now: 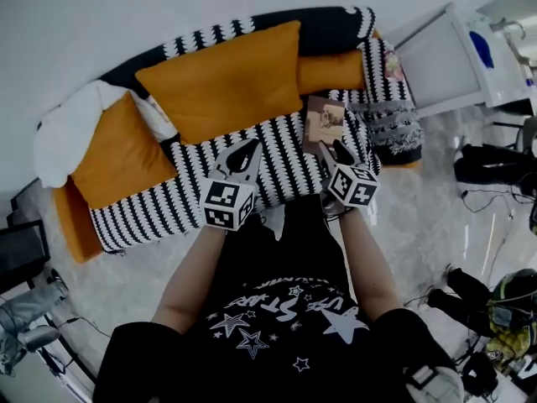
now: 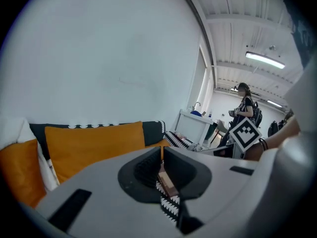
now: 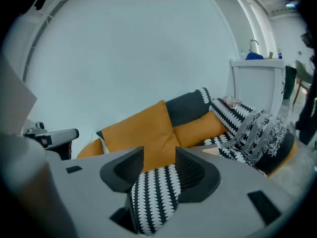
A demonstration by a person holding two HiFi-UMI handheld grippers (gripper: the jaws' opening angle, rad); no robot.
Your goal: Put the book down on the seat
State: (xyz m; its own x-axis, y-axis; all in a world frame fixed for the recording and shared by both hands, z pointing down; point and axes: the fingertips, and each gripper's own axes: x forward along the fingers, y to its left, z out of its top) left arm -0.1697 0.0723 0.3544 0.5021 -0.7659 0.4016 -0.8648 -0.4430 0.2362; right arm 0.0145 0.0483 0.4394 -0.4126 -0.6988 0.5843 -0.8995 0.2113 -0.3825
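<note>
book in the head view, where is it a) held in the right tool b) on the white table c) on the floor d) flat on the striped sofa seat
D: the book lies flat on the sofa seat, beyond the right tool, which is open and empty.

Am seeing seat cover (image 1: 281, 162) showing black-and-white scalloped stripes. Big cushion (image 1: 222, 78) is glowing orange. Throw (image 1: 63, 137) is looking white. Book (image 1: 323, 120) is showing tan-brown cover. My shirt (image 1: 277, 259) is showing white stars on black.
</note>
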